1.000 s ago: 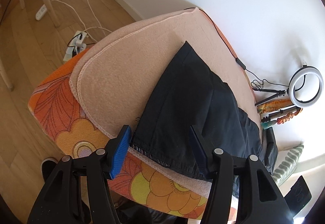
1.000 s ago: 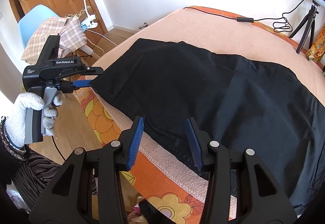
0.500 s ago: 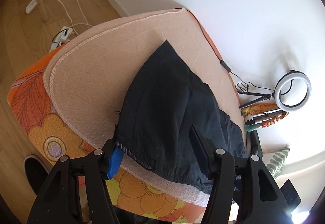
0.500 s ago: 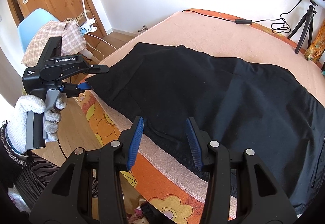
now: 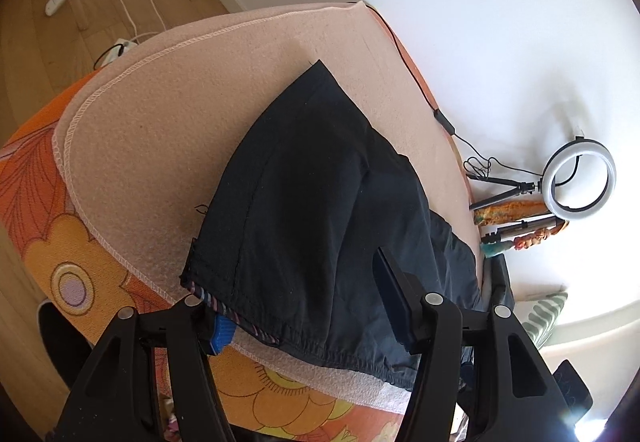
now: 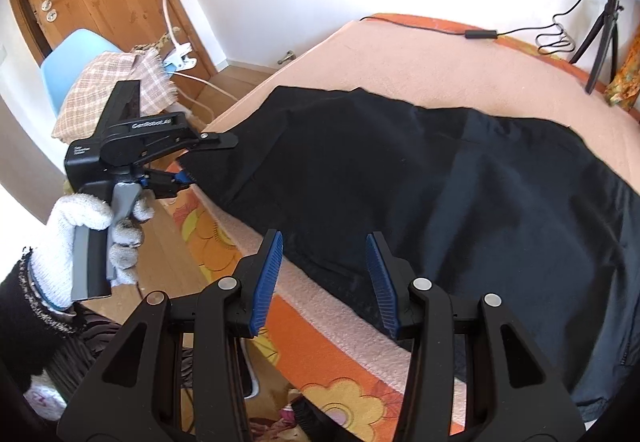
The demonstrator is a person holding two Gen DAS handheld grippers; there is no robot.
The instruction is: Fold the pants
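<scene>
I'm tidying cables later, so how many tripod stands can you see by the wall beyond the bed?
2 that I can make out: one tripod carrying the ring light, and a second folded stand lying just below it. More may be hidden past the bed.

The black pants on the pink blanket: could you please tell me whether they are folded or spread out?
Spread out: the black pants lie flat and wide across the pink blanket, with no fold made yet.

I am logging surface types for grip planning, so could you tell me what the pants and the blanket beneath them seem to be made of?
The black pants look like thin, smooth woven cloth, matte with a faint sheen, lying in soft creases. The peach blanket looks like fuzzy fleece or wool, with a nubby surface and a stitched edge; the exact fibre cannot be told.
</scene>
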